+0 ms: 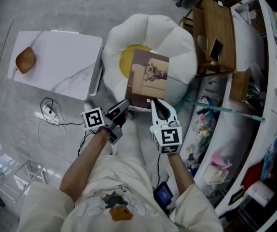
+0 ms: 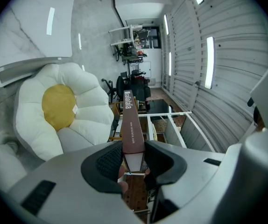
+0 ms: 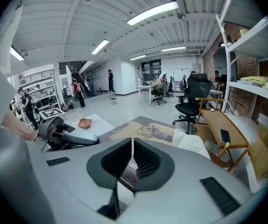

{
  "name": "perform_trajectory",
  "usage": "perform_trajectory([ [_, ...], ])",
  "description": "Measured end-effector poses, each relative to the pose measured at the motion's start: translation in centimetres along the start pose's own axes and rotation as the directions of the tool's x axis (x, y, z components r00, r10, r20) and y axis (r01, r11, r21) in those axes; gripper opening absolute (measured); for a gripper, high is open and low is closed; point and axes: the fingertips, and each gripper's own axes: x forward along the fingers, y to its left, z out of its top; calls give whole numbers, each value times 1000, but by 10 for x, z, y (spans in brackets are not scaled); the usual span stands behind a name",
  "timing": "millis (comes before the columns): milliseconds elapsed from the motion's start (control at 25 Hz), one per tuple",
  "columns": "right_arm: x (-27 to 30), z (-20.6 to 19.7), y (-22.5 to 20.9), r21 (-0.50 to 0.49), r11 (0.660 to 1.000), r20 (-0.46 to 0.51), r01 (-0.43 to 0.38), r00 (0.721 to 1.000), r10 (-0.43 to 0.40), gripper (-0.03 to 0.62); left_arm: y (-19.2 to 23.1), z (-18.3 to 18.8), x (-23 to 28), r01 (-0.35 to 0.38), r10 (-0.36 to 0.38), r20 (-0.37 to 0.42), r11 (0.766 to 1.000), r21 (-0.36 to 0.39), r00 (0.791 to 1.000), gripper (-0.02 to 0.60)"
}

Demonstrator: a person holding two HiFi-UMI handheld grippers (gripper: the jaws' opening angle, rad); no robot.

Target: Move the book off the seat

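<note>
- Book (image 1: 148,79) with a brown cover and dog picture is over the white flower-shaped seat (image 1: 177,42), covering part of the yellow centre; its near edge is at the seat's front, toward the person.
- Can't tell if the book rests flat or is slightly raised.
- Left gripper (image 1: 124,105) is at the book's near-left corner. In the left gripper view the jaws stand fairly wide, pads on both sides of the book's full thickness, spine end between them, gripped.
- Right gripper (image 1: 154,103) is at the near edge, just beside the left one. In the right gripper view the jaws are almost together, pinching a thin edge of the book, apparently the cover.
- White marble-look board (image 1: 56,62) lies on the floor left of the seat, with a brown rounded object (image 1: 25,59) on it.
- Wooden chair (image 1: 220,28) stands right of the seat, phone (image 1: 215,50) on it.
</note>
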Motion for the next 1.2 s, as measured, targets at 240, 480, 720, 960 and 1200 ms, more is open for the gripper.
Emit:
perform_trajectory([
  [240, 10, 21, 45, -23, 999, 3, -27, 1000, 27, 22, -8, 22, -48, -3, 3, 39, 1000, -9, 999, 150],
  [480, 37, 36, 97, -52, 995, -5, -85, 996, 85, 22, -12, 64, -96, -19, 19, 95, 1000, 0, 995, 150],
  [720, 72, 55, 143, -70, 988, -18, -140, 990, 139, 23, -13, 109, -139, -24, 22, 154, 1000, 6, 988, 150],
  [960, 106, 80, 187, -108, 975, -23, -196, 981, 194, 22, -14, 147, -176, -25, 26, 210, 1000, -4, 977, 150],
  [1200, 135, 95, 224, -156, 955, -41, -251, 968, 248, 22, -12, 178, -203, -13, 17, 264, 1000, -15, 964, 150],
])
